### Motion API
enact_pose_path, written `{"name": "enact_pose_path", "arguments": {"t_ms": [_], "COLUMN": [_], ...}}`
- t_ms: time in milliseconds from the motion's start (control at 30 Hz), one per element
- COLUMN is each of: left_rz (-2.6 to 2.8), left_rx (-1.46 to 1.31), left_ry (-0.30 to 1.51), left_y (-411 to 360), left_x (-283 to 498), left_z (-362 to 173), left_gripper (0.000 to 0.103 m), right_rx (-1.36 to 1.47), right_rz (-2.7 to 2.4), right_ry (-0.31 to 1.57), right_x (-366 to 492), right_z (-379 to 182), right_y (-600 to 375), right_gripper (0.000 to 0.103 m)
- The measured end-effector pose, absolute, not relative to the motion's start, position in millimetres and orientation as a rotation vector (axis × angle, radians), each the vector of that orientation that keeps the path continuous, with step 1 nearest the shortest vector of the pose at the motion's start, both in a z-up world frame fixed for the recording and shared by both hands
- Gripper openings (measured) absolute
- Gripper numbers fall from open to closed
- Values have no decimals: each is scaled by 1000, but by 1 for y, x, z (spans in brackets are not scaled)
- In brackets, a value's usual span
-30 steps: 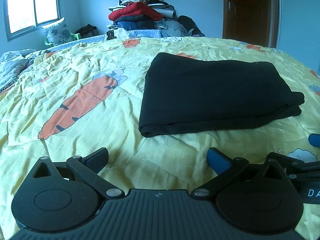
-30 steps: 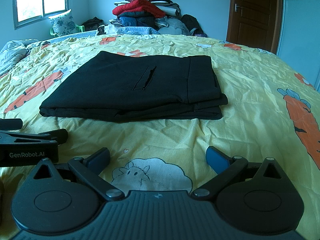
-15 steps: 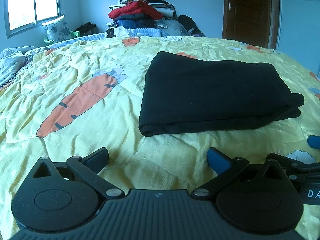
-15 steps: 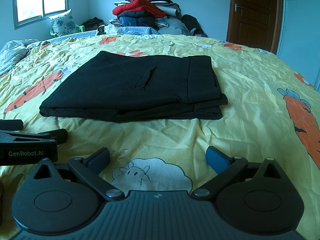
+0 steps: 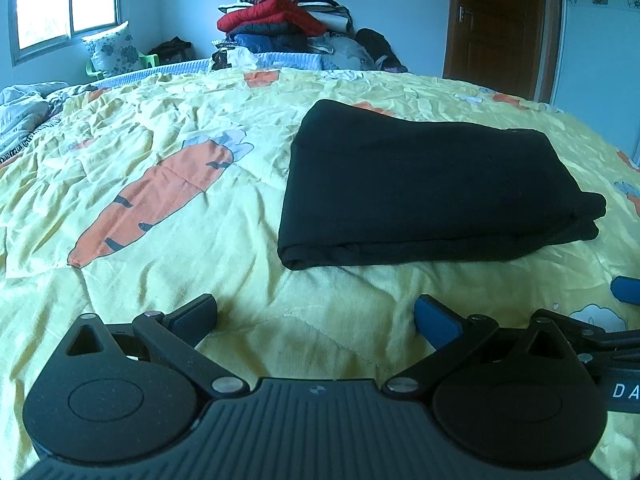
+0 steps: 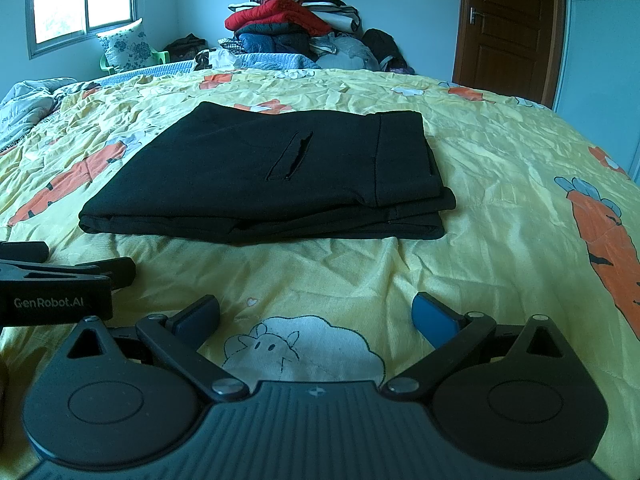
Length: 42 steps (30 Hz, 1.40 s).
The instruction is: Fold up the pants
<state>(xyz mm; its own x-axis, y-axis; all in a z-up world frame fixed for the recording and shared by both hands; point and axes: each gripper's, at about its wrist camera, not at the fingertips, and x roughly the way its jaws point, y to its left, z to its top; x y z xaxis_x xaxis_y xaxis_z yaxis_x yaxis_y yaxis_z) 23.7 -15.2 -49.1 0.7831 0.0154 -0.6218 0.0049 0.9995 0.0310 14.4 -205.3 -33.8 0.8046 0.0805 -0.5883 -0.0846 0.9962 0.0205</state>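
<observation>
While both sets of jaws gape wide and empty, left gripper and right gripper hover short of folded black pants lying mid-bed on yellow carrot-print quilt.

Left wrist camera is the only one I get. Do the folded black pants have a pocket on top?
Observer: Yes, the folded black pants show a slit pocket on their top layer.
Operator: Is my other gripper holding anything?
Observer: No, the right gripper is open and empty, short of the pants.
Operator: What's between its fingers?
Observer: A white cartoon sheep printed on the yellow carrot-print bedspread.
</observation>
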Motion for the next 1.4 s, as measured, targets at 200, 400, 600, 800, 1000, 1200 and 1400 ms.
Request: {"name": "enact_pose_path", "arguments": {"t_ms": [200,400,600,800,1000,1200,1400], "left_rz": [1,-1,-1,-1,-1,-1,-1], "left_rx": [26,24,23,23,23,24,23], "left_ry": [672,673,673,673,673,673,673], "left_y": [-15,-14,-14,-14,-14,-14,-14], "left_x": [23,23,23,23,23,23,23], "left_z": [-49,-48,-48,-48,-48,-48,-48], "left_gripper": [103,103,103,103,103,103,103], "right_rx": [-7,-7,-1,42,25,14,17], "right_rz": [88,88,85,59,24,19,25], "right_ry": [630,630,628,594,627,630,629], "right_x": [14,15,15,18,26,26,25], "right_z": [-34,-34,-34,-26,-33,-34,-34], "right_y": [-205,-206,-206,-212,-212,-210,-210], "right_gripper": [103,103,103,103,103,103,103]}}
